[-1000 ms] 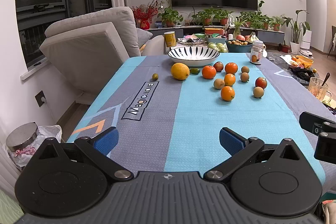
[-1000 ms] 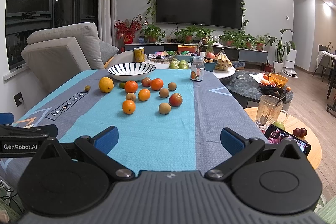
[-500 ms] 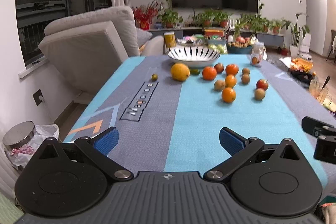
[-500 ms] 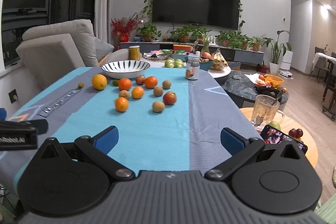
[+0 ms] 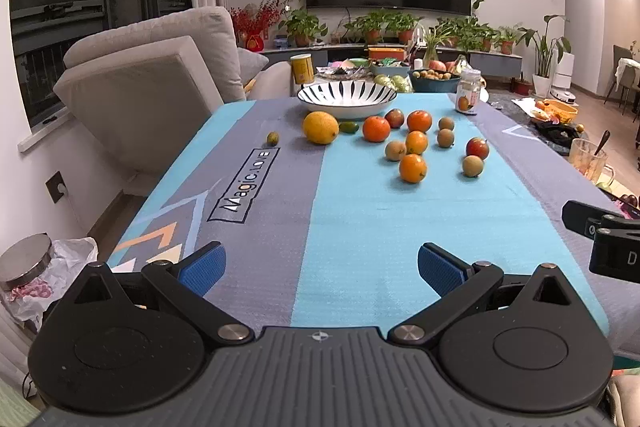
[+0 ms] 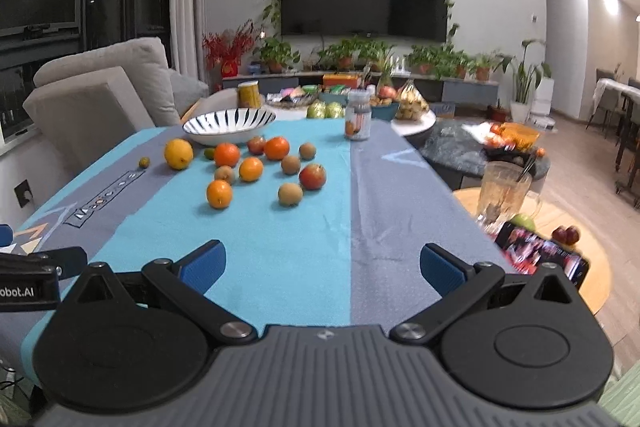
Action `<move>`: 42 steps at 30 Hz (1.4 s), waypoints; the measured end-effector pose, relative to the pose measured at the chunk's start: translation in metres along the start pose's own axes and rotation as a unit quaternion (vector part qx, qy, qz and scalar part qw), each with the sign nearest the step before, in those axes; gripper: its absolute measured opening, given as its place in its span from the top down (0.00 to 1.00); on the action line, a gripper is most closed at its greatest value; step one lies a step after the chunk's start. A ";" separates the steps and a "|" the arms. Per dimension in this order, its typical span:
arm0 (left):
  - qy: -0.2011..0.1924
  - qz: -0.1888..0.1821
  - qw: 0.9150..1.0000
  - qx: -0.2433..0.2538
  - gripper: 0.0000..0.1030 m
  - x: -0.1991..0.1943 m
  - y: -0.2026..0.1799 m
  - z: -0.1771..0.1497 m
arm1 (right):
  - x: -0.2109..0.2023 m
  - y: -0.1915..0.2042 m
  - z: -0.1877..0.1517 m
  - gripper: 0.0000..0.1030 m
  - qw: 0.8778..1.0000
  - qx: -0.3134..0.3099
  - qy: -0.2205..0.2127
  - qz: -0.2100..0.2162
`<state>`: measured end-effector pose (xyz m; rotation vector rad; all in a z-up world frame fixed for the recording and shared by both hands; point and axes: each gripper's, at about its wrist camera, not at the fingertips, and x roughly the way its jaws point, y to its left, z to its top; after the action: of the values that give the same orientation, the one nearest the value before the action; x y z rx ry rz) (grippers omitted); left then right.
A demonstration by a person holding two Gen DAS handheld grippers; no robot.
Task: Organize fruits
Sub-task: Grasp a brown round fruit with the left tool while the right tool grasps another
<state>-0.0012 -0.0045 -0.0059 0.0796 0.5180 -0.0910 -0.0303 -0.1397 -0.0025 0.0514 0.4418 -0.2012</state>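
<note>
Shifted a little toward frame left in both views since a second ago, bowl and fruit alike, through the cameras' own drift. Nothing displaced on the cloth, and the jaws are as wide as before.

Hovering low over the near end of the blue-and-grey tablecloth (image 5: 360,227): left gripper (image 5: 320,263) spread wide and empty, right gripper (image 6: 322,263) likewise, with nothing between the blue pads.

Judged as the very start, the approach step, with no fruit picked yet. Striped bowl (image 5: 344,109) sits empty at the far end, upper centre of frame. Loose on the cloth just in front of it:
- lemon (image 5: 320,127) left of centre
- oranges (image 5: 376,129) clustered mid-frame
- red apple (image 5: 477,148) toward the right
- several brown round fruits (image 5: 473,166) scattered among them
- small green fruit (image 5: 272,138) alone at the left

Next move, probably: reach forward over bare cloth, straddle the nearest orange (image 5: 413,168), close gently, lift, and carry it to the bowl. Calls for centring before closing, since round fruit is likely to roll if one pad touches first.

Around the table:
- grey armchair (image 5: 152,79) at frame left
- glass mug (image 6: 504,193) with a spoon, off the table at right
- jar (image 6: 357,121) upright on the cloth's far right
- phone (image 6: 544,259) at lower right

Nothing in the way between the grippers and the fruit. Only crowding to mind: an orange and a brown fruit sit close behind the nearest one.
</note>
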 end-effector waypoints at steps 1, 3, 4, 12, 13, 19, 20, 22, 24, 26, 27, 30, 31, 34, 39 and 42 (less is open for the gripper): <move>-0.004 0.002 1.000 0.001 0.00 -0.003 0.000 0.000 | -0.003 0.001 0.001 0.31 1.000 -0.006 -0.006 -0.005; -0.011 0.003 1.000 0.001 0.00 -0.006 0.000 0.000 | -0.008 0.001 0.002 0.31 1.000 -0.014 -0.015 -0.011; -0.014 0.001 1.000 0.000 0.00 -0.007 0.000 0.001 | -0.010 0.000 0.002 0.31 1.000 -0.014 -0.019 -0.012; -0.003 0.007 1.000 -0.005 0.00 0.002 0.003 0.000 | -0.007 -0.004 0.004 0.31 1.000 -0.004 -0.013 -0.012; -0.004 0.007 1.000 -0.006 0.00 0.001 0.004 0.000 | -0.006 -0.003 0.003 0.31 1.000 -0.005 -0.012 -0.013; -0.014 0.010 1.000 -0.008 0.00 -0.002 0.005 0.000 | -0.006 -0.001 0.002 0.31 1.000 -0.015 -0.013 -0.021; -0.026 0.011 1.000 -0.009 0.00 -0.005 0.005 -0.001 | -0.006 0.000 0.001 0.31 0.999 -0.021 -0.016 -0.026; -0.060 0.008 0.998 -0.001 0.00 -0.008 0.004 0.000 | -0.006 0.002 0.000 0.31 0.999 -0.033 -0.021 -0.037; -0.080 0.006 0.997 0.009 0.00 -0.004 0.002 0.002 | 0.000 0.003 0.002 0.31 0.998 -0.041 -0.007 -0.044; -0.091 0.000 0.996 0.009 0.00 0.002 0.000 0.006 | 0.007 0.004 0.007 0.31 0.997 -0.052 0.004 -0.054; -0.089 -0.010 0.996 0.012 0.00 0.005 -0.001 0.008 | 0.012 0.005 0.010 0.31 0.996 -0.060 0.002 -0.065; -0.065 -0.033 0.997 0.022 0.00 0.022 -0.006 0.021 | 0.029 0.008 0.018 0.31 0.991 -0.087 0.000 -0.098; -0.052 -0.030 0.998 0.022 0.00 0.031 -0.008 0.028 | 0.038 0.007 0.023 0.31 0.991 -0.090 0.002 -0.099; -0.033 -0.030 0.999 0.020 0.00 0.052 -0.009 0.039 | 0.069 -0.002 0.036 0.31 0.995 -0.069 0.028 -0.072; -0.015 -0.052 0.998 0.026 0.00 0.084 -0.013 0.059 | 0.105 -0.004 0.051 0.31 0.997 -0.044 0.057 -0.016; 0.003 -0.064 0.997 0.035 0.01 0.107 -0.016 0.068 | 0.123 0.004 0.056 0.31 0.996 -0.057 0.072 -0.010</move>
<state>0.1223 -0.0346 -0.0012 0.1161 0.5267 -0.2344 0.1028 -0.1633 -0.0048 -0.0513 0.5979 -0.1931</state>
